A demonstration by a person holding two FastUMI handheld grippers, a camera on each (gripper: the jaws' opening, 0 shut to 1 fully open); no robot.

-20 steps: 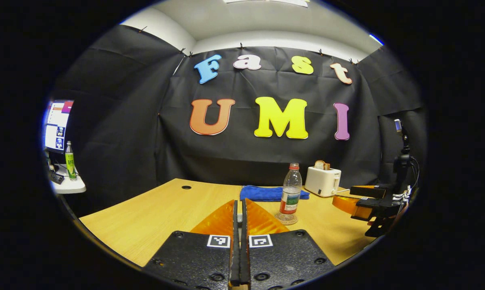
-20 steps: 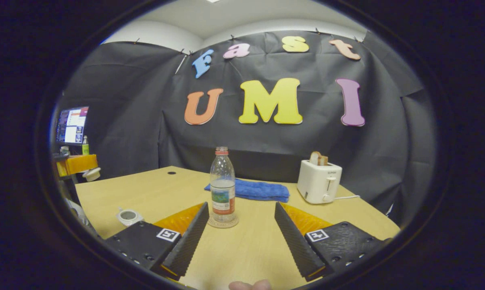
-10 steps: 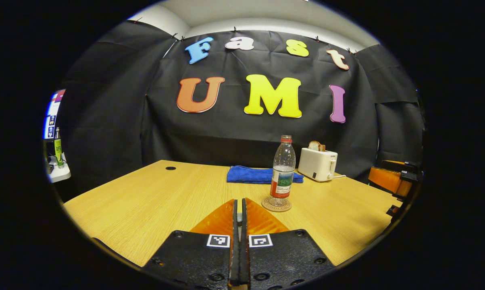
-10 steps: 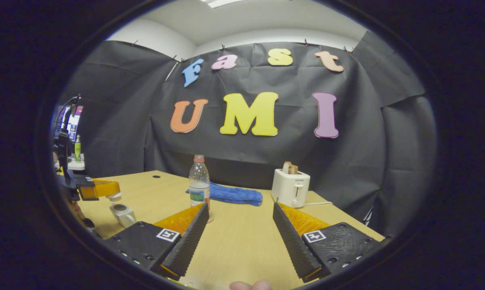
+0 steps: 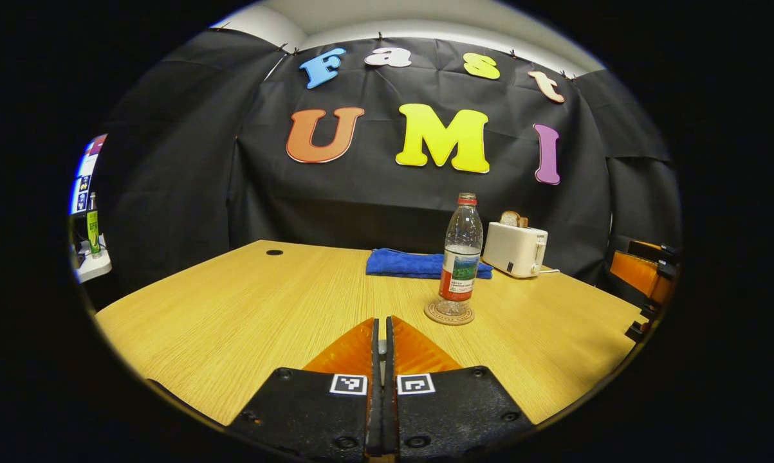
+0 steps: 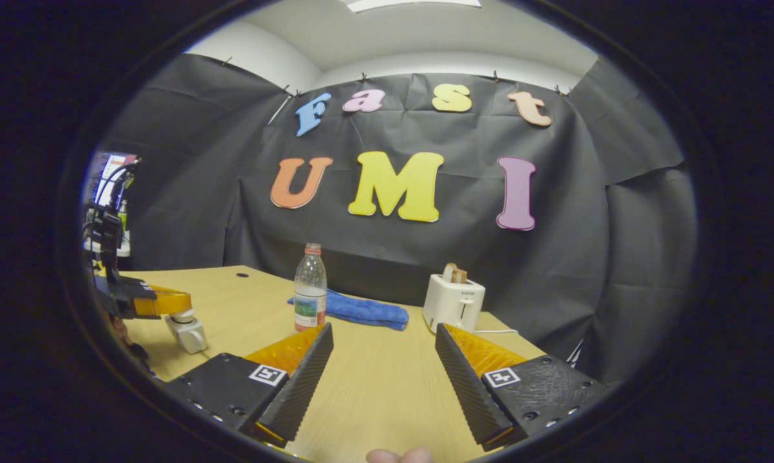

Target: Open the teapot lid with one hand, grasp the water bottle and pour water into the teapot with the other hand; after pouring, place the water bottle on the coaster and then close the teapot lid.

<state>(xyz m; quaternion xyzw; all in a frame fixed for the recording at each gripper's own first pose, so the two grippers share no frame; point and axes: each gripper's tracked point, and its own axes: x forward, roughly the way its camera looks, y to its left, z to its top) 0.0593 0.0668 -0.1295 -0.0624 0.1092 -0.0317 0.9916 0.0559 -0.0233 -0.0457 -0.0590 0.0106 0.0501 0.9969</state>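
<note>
A clear water bottle [image 5: 460,257] with a red cap stands upright on a round coaster [image 5: 450,314] on the wooden table. The same bottle [image 6: 310,287] shows in the right gripper view, beyond my right gripper's left finger. My right gripper [image 6: 383,328] is open with nothing between its fingers, well short of the bottle. At the left of that view, my left gripper [image 6: 168,302] holds the white teapot lid [image 6: 181,316] right on top of the small white teapot [image 6: 190,335]. In the left gripper view my left gripper [image 5: 380,321] is shut, with a small grey knob pinched between its fingers.
A white toaster [image 5: 514,247] with bread and a folded blue cloth [image 5: 425,263] lie behind the bottle near the back wall. My right gripper [image 5: 641,276] is at the table's right edge. A monitor and a green bottle [image 5: 92,231] stand on a side shelf at the left.
My left gripper has come down with the lid, from above the open teapot onto its top. My right gripper has drawn back from the bottle, which stays on the coaster.
</note>
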